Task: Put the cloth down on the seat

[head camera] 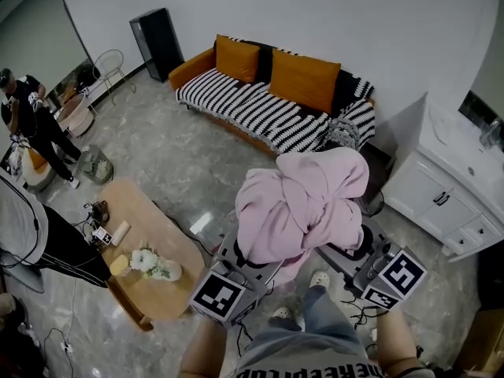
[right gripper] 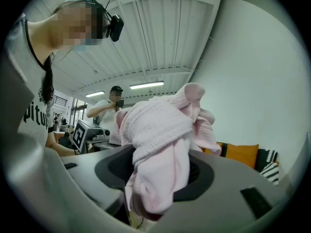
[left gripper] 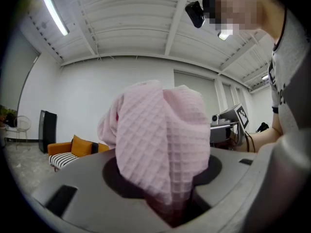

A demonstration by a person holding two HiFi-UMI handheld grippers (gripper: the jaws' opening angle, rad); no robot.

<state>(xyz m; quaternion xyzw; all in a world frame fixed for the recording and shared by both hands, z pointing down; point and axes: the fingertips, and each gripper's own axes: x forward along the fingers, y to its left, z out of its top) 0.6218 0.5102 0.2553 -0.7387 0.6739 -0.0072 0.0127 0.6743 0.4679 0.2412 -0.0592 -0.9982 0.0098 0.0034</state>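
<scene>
Head view: pink waffle-weave cloth [head camera: 303, 203] bunched, held in air, well short of far orange sofa with black-and-white striped cover [head camera: 260, 110]. Left tongs [left gripper: 170, 205] and right tongs [right gripper: 146, 203] both clenched on cloth folds. Cloth probably light, limp, non-fragile. Best hold: thick bunched folds.

Head view looking steeply down from above, taking in cloth [head camera: 303, 207] close below, sofa [head camera: 268, 105] farther ahead. Left gripper view sitting low, facing level, cloth filling centre at very close range, sofa showing far left. Right gripper view doing same, sofa peeking at right edge. All three sharing cloth and sofa.
</scene>
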